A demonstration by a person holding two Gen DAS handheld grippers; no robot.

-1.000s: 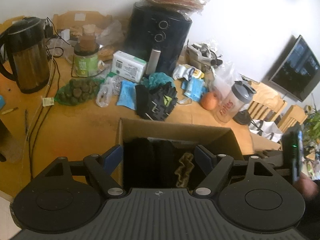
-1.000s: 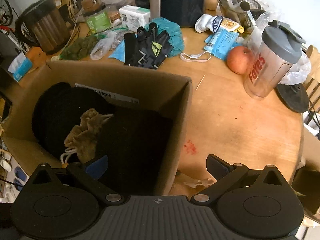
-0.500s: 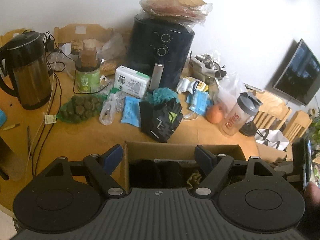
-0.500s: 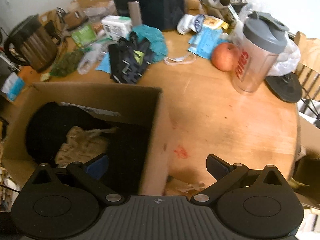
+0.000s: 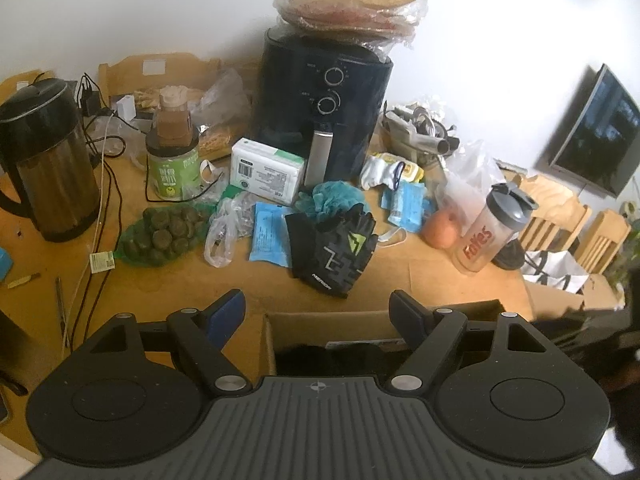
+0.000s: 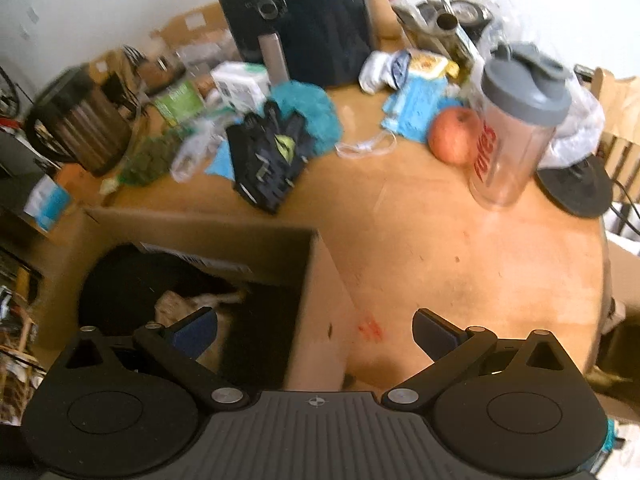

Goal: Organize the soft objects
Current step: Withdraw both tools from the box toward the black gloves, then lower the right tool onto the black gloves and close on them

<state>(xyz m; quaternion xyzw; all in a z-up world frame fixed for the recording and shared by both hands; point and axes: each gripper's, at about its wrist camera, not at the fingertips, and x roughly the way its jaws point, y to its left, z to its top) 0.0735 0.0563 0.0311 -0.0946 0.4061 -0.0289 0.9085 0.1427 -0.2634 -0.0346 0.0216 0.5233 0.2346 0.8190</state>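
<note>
I have my left gripper (image 5: 318, 306) and my right gripper (image 6: 314, 330) both with fingers spread wide, holding nothing. The open brown cardboard box (image 6: 310, 280) sits at the near edge of the round wooden table (image 6: 460, 248), dark clothing and a beige cloth (image 6: 188, 304) inside. The black patterned gloves (image 5: 334, 246) lie mid-table on a teal fluffy cloth (image 5: 338, 196).

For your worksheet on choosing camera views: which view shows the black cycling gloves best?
The left wrist view: the black cycling gloves lie sharp and central on the table, printed pattern legible. The right wrist view shows them too, but motion-blurred and smaller.
</note>
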